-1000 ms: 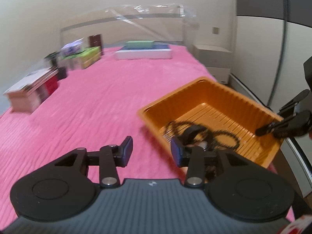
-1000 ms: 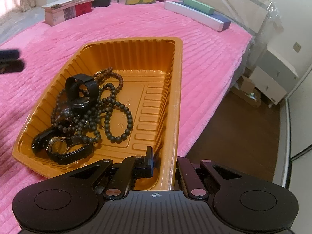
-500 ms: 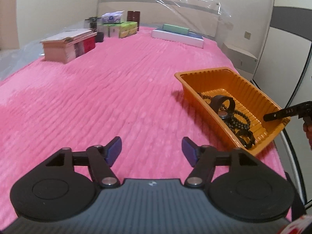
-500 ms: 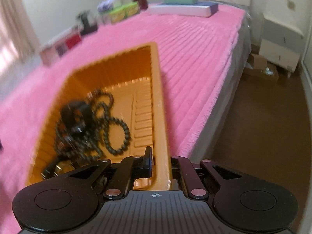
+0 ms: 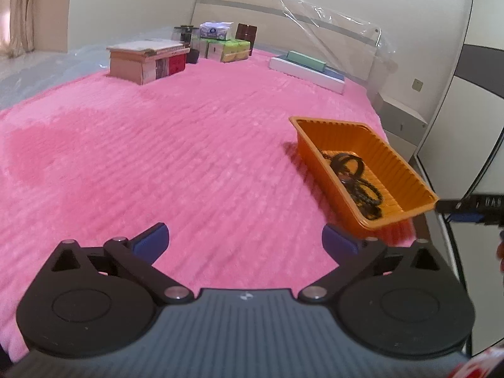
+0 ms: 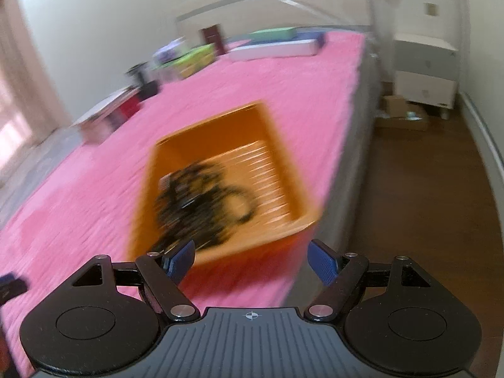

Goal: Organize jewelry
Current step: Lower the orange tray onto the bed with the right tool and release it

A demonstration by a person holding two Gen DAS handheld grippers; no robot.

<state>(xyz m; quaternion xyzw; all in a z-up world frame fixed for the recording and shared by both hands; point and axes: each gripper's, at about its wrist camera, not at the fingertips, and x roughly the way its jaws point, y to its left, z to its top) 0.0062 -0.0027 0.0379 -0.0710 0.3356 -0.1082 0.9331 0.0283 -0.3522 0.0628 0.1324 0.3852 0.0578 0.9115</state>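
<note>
An orange plastic tray sits at the right edge of the pink bed; it also shows, blurred, in the right wrist view. Inside lies a dark tangle of bead strings and watches, also seen in the right wrist view. My left gripper is open and empty, over the blanket, left of and nearer than the tray. My right gripper is open and empty, just short of the tray's near wall; its fingertip shows at the tray's near right corner.
The pink blanket covers the bed. At the far end stand a stack of books, green boxes, a tissue pack and a long white box. Right of the bed are wooden floor and a white nightstand.
My right gripper has let go of the tray's rim, opened and pulled back. My left gripper has backed away to the left and opened wider. The tray stays on the bed.
</note>
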